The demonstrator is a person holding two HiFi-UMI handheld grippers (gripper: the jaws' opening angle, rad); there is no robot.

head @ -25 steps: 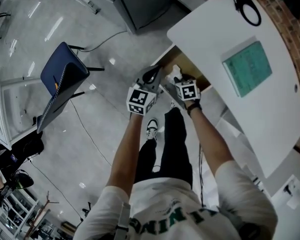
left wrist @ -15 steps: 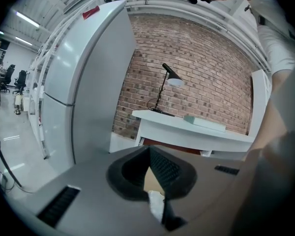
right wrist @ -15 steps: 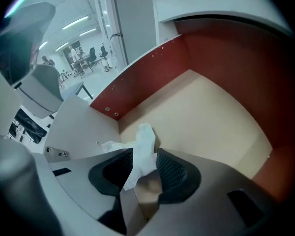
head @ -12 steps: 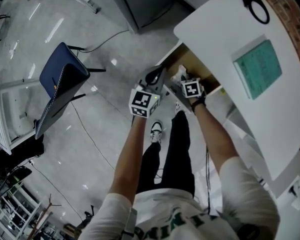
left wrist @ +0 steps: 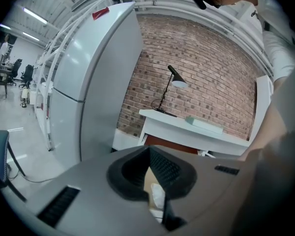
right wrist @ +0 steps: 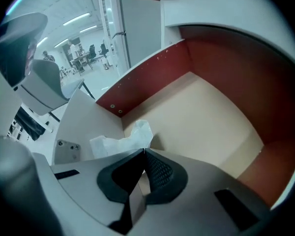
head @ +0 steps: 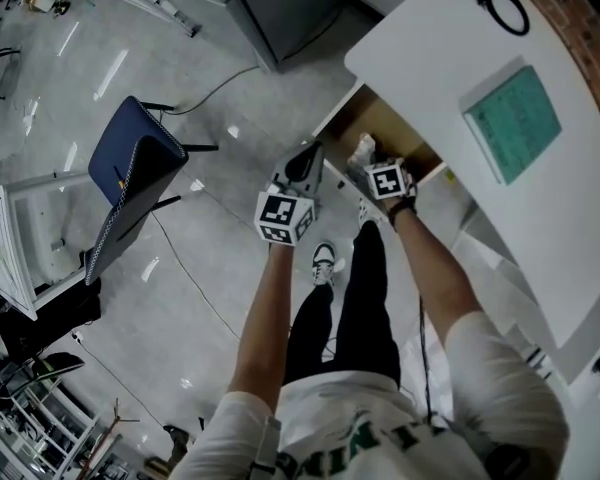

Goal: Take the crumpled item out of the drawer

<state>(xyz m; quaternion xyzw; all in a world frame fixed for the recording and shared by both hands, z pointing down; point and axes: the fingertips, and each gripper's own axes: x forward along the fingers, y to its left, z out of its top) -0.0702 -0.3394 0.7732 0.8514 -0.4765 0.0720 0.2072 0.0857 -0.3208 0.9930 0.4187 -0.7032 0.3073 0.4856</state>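
The open drawer (head: 388,128) sits under the white desk, with red-brown walls and a pale floor (right wrist: 211,117). A white crumpled paper (right wrist: 122,139) lies in its near corner and shows in the head view (head: 361,150) too. My right gripper (right wrist: 144,151) points steeply down into the drawer. Its jaws have just been closing and are shut on the paper's lower edge. In the head view the right gripper (head: 366,163) is over the drawer's front. My left gripper (left wrist: 150,149) is shut and empty, held beside the drawer (head: 305,160).
The white desk top (head: 450,48) carries a green pad (head: 512,110) and a black cable loop (head: 498,3). A blue chair (head: 130,168) stands on the floor to the left. A grey fridge (left wrist: 88,82) and a desk lamp (left wrist: 174,77) are beyond the left gripper.
My right gripper has sunk lower into the drawer onto the paper. The left gripper has drifted a little down and to the side.
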